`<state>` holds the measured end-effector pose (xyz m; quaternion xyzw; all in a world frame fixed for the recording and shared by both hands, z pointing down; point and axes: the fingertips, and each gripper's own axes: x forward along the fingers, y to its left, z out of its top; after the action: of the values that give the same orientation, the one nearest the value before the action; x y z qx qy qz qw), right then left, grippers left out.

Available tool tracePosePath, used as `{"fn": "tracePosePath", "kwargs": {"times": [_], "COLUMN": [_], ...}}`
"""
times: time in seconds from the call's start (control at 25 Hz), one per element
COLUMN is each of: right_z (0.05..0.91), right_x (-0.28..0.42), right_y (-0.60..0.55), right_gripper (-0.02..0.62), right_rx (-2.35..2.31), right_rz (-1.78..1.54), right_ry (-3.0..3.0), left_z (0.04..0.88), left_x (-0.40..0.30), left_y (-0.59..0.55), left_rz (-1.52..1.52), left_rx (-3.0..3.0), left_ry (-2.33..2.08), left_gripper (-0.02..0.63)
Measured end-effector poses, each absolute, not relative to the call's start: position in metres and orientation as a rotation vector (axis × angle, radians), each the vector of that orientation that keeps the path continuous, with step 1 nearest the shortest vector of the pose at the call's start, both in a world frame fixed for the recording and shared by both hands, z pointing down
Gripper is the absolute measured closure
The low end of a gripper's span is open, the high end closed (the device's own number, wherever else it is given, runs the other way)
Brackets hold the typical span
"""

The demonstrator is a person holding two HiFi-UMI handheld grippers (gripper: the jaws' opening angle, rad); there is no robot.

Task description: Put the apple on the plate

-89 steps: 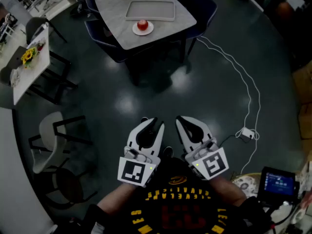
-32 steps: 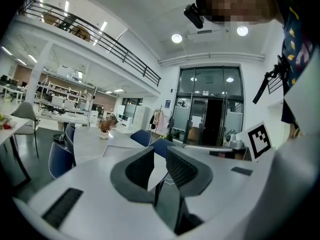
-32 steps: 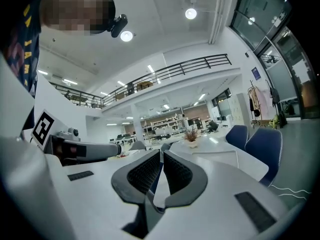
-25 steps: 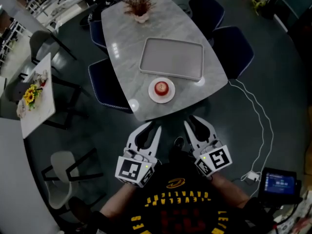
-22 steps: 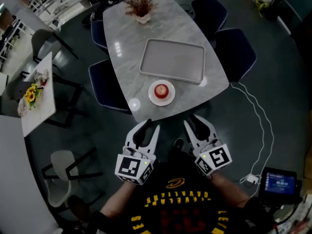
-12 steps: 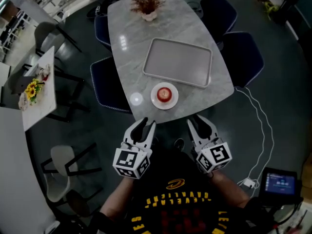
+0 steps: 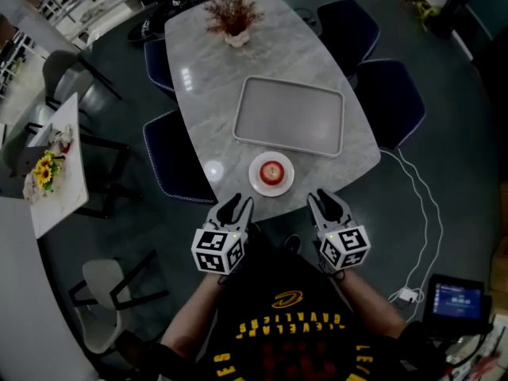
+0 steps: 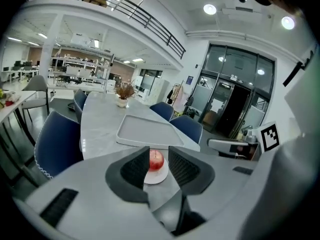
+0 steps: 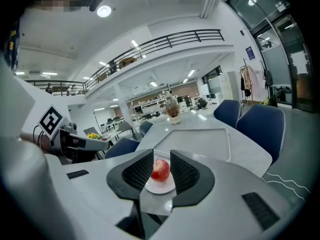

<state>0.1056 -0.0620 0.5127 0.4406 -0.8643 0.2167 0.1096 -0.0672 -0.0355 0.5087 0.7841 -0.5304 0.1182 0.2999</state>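
Note:
A red apple point(image 7: 271, 170) sits on a small white plate point(image 7: 255, 181) near the front edge of the grey marble table point(image 7: 198, 78). My left gripper point(image 7: 236, 205) and right gripper point(image 7: 327, 200) hover side by side just short of that edge, both open with nothing between the jaws. In the left gripper view the apple point(image 8: 156, 160) and plate point(image 8: 157, 177) show through the gap of the left gripper point(image 8: 158, 151), some way ahead. The right gripper view frames the apple point(image 9: 160, 170) and plate point(image 9: 160, 185) the same way between the jaws of the right gripper point(image 9: 161, 154).
A grey rectangular tray point(image 7: 290, 116) lies on the table behind the plate, and a potted dried plant point(image 7: 232, 14) stands at the far end. Dark blue chairs point(image 7: 178, 157) ring the table. A white cable point(image 7: 421, 205) trails on the floor at the right.
The person has walked up to the table, so it now lies just ahead of both grippers. The apple has stayed on the plate and both grippers have stayed open.

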Motion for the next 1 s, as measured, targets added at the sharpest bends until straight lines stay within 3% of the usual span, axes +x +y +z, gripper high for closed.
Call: {"fn": "tracePosePath", "kwargs": {"times": [1.0], "right_z": [0.649], "right_x": [0.078], "right_y": [-0.096], "right_gripper": [0.506], "right_rx": [1.328], "right_rz": [1.211], "right_ry": [-2.195], "left_z": [0.66], "left_x": [-0.082], "left_y": [-0.091], "left_rz": [0.566], "left_rx": [1.873], "left_ry": [-1.073], "left_gripper": [0.5]}}
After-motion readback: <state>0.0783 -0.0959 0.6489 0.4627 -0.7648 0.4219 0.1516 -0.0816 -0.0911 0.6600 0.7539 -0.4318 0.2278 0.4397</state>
